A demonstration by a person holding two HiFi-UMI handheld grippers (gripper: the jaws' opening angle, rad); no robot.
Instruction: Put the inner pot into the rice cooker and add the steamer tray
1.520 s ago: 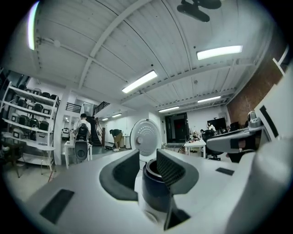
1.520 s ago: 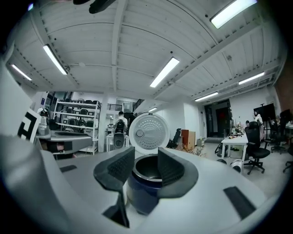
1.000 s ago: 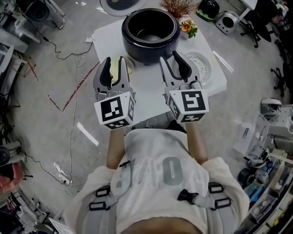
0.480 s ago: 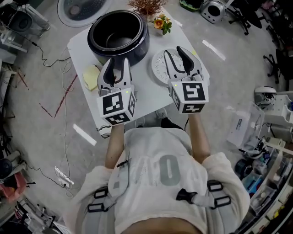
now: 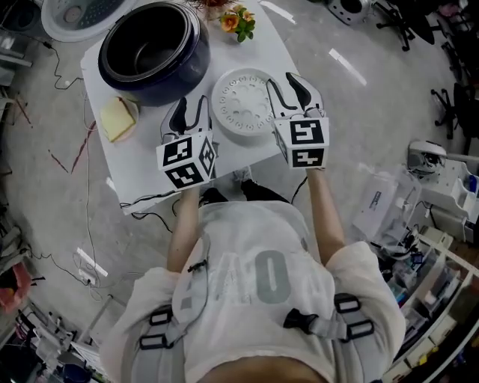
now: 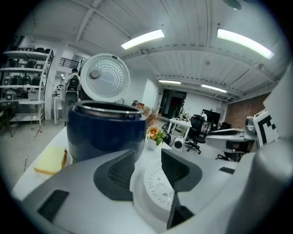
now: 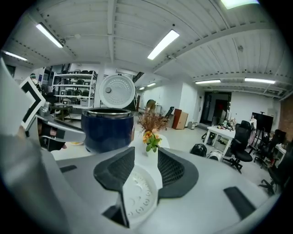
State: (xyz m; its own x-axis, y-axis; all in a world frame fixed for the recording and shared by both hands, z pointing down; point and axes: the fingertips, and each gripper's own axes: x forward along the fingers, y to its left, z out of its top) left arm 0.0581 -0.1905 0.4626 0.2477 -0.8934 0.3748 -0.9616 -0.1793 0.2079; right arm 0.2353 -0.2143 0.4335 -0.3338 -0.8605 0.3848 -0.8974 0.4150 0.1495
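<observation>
Jaws apart: left gripper [image 5: 191, 105] (just widened) and right gripper [image 5: 283, 81] straddle steamer tray [image 5: 239, 101] edges.

Table [image 5: 262, 48]: a white square top is standing on the grey floor [image 5: 45, 194] and is sitting askew in the head view.
Rice cooker [image 5: 153, 52]: dark blue, it is standing upright at the table's far left corner, with its white lid [image 5: 75, 13] hanging open beyond the edge.
Steamer tray [image 5: 239, 105]: white, round and perforated, it is lying flat just right of the cooker.
Yellow pad [image 5: 118, 118]: it is lying flat at the left edge, near the cooker's base.
Flowers [image 5: 238, 21]: a small orange bunch is standing at the far edge.
</observation>
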